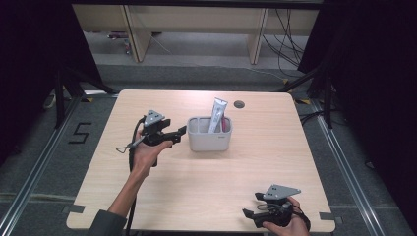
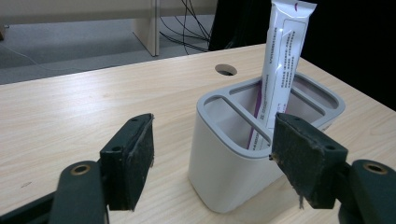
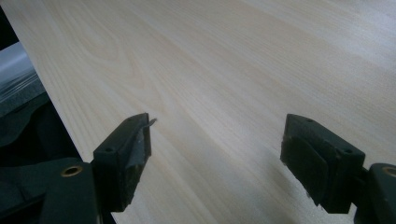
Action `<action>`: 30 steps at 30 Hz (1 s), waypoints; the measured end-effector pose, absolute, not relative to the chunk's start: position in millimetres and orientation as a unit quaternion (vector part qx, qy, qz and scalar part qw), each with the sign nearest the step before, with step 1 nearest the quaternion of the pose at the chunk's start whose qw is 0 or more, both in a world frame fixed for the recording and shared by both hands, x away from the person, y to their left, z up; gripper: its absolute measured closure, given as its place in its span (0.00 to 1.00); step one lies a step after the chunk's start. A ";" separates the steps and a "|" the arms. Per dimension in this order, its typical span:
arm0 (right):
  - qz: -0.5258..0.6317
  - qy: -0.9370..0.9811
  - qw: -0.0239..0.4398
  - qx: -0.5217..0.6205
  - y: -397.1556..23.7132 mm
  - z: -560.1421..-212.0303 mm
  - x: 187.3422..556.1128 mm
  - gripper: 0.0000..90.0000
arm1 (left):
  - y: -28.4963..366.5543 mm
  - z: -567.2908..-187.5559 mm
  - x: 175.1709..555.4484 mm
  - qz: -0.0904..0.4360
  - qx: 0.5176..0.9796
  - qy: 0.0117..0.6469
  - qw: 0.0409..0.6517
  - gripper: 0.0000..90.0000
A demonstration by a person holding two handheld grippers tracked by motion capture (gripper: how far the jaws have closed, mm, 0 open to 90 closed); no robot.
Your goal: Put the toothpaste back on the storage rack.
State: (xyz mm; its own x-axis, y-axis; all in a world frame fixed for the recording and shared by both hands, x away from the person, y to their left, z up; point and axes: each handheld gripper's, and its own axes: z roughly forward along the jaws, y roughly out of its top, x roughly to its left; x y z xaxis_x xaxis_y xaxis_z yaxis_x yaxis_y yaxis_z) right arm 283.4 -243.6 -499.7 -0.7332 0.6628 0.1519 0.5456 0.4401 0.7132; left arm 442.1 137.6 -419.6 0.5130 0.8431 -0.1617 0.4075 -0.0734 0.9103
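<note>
A grey plastic holder (image 1: 209,134) with divided compartments stands mid-table, seen close in the left gripper view (image 2: 243,158). A white tube with purple print (image 1: 217,114) leans upright in its right part (image 2: 282,65); something pink (image 1: 225,125) sits beside it. My left gripper (image 1: 183,132) is just left of the holder, level, open, nothing between its pads (image 2: 135,158). The holder's near corner stands beyond the gap (image 2: 212,163). My right gripper (image 1: 250,216) rests near the table's front right edge, open over bare wood (image 3: 215,158).
The light wood table (image 1: 206,187) has a round cable hole (image 1: 239,104) behind the holder. Dark floor and rails lie around it, with desk legs and cables at the back. A "5" mark (image 1: 80,132) is on the floor at left.
</note>
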 end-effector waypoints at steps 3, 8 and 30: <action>0.391 0.845 0.078 0.356 -243.8 -499.9 283.9 0.28 | 140.5 -420.1 439.8 0.210 0.702 0.447 0.513 0.31; 0.392 0.844 0.078 0.357 -244.2 -500.1 284.0 0.28 | 146.3 -421.0 435.9 0.212 0.703 0.445 0.513 0.31; 0.393 0.845 0.077 0.356 -246.0 -500.3 284.5 0.28 | 168.2 -433.8 415.4 0.206 0.700 0.450 0.515 0.28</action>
State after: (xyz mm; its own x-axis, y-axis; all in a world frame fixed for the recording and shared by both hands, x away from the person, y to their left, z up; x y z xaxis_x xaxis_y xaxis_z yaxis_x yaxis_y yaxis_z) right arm 284.5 -246.0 -500.3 -0.7347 0.6617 0.1495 0.5408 0.4383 0.7179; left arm 415.4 168.2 -433.8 0.5109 0.8419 -0.1740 0.4176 -0.0661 0.9062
